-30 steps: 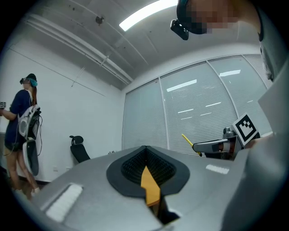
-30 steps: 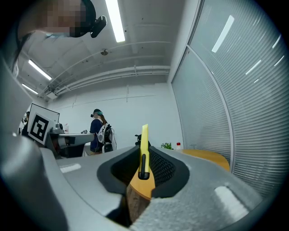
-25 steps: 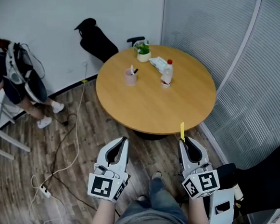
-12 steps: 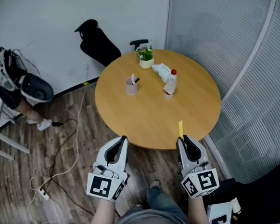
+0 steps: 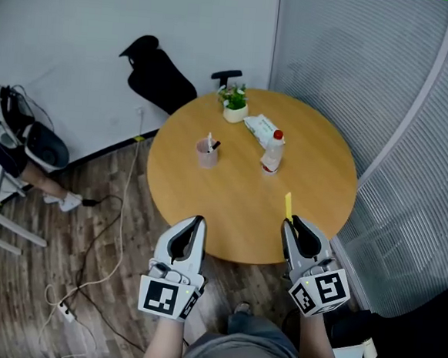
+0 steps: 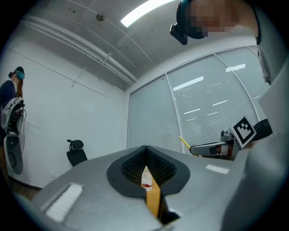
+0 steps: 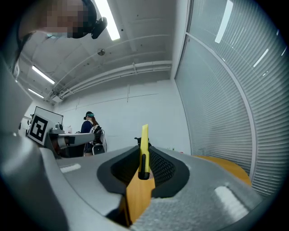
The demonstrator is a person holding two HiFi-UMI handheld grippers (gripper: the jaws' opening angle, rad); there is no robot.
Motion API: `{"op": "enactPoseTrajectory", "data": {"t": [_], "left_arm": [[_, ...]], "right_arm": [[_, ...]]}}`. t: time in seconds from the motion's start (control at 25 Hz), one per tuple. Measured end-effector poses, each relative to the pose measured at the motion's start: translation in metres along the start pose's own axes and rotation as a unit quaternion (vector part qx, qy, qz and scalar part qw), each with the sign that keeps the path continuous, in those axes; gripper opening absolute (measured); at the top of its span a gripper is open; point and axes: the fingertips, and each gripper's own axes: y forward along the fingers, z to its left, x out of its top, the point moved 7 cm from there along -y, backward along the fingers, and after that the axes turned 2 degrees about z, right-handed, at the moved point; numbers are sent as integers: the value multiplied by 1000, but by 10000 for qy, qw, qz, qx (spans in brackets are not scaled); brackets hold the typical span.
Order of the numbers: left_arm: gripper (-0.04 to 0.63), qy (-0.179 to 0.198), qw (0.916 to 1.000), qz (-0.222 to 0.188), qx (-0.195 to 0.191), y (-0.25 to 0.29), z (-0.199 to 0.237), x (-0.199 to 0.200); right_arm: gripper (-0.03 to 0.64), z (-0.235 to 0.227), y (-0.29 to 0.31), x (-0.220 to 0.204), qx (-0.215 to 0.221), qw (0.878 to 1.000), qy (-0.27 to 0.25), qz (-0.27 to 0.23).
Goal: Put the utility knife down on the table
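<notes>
Gripping the utility knife (image 7: 144, 151) by its lower end, the right gripper (image 5: 289, 223) has its jaws clenched on the yellow handle so that the knife juts up and forward out of them, seen against the near part of the round table (image 5: 229, 206) — a hold that, I judge, keeps the tool pointed away from the person and ready to be lowered flat onto the bare wood ahead; the knife is not yet down but carried in the air by those jaws; the left gripper (image 5: 198, 222) hovers just beside, at the same near edge, its jaws pressed together on nothing (only the far bottle shows through the slit between them), kept idle, it seems, and out of the way; the table's own things sit on its far half, which leaves the near half free for the put-down; by count — one knife, two grippers, one table bearing four things: one pink cup (image 5: 206, 155) with pens, one red-capped bottle (image 5: 272, 152), one potted plant (image 5: 233, 106), one flat packet (image 5: 259, 127); one black chair (image 5: 159, 73) stands behind the table.
</notes>
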Motion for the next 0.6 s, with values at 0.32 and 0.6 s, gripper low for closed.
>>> {"op": "enactPoseTrajectory", "data": {"t": [0.32, 0.6], "left_arm": [[14, 31, 9999, 27, 122, 26, -8, -6], [14, 45, 9998, 126, 175, 37, -3, -11]], "right_arm": [[66, -27, 21, -6, 202, 9998, 62, 52], [66, -36, 38, -12, 265, 9994, 156, 160]]}}
